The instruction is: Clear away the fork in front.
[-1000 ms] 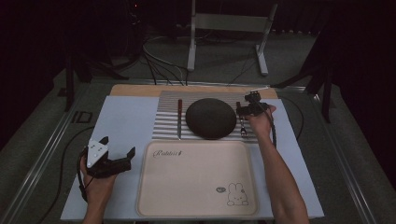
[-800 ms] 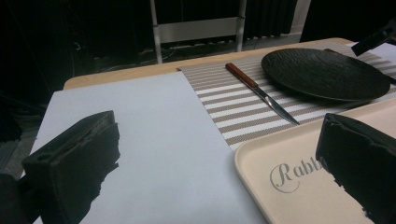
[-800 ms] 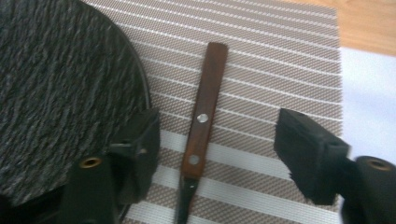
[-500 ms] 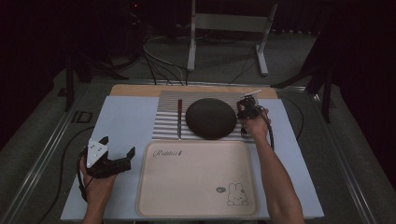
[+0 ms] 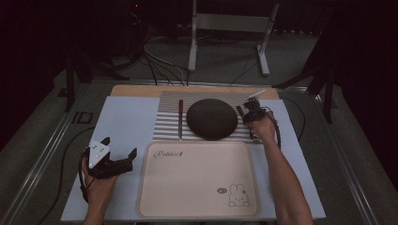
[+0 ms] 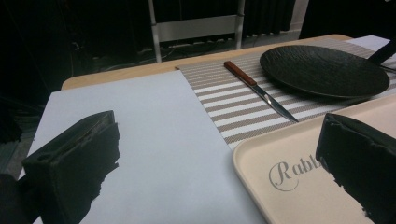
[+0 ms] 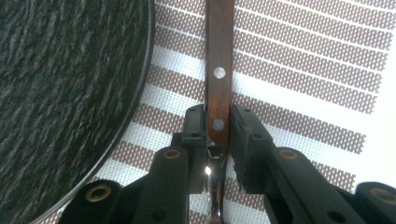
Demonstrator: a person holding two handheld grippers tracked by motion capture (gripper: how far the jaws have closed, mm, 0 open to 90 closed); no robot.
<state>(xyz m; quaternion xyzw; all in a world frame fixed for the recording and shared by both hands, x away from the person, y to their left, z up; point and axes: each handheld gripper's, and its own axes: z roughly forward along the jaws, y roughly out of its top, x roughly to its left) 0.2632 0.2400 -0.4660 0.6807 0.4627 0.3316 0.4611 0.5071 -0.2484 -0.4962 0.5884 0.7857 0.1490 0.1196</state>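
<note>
Grasp just made: right gripper point(image 7: 218, 128) jaws have just been closing, now clamped on wooden handle point(image 7: 219, 70) of utensil lying flat on striped mat point(image 7: 303, 60). Handle runs ahead of these tongs; metal part hidden under them, type of utensil unclear. Lift not yet done. Plate point(image 7: 65, 93) just beside, on left in right gripper view. Knife point(image 5: 180, 119) untouched beyond plate. Tray point(image 5: 197, 183) bare.

Right forearm stretched forward, gripper pointing down at mat. Left gripper point(image 5: 117, 152) resting low beside tray, jaws apart, nothing between.

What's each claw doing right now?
Left claw: open, holding nothing, over the blue mat and tray.
Right claw: just closed on the wooden handle of a utensil beside the black plate.
</note>
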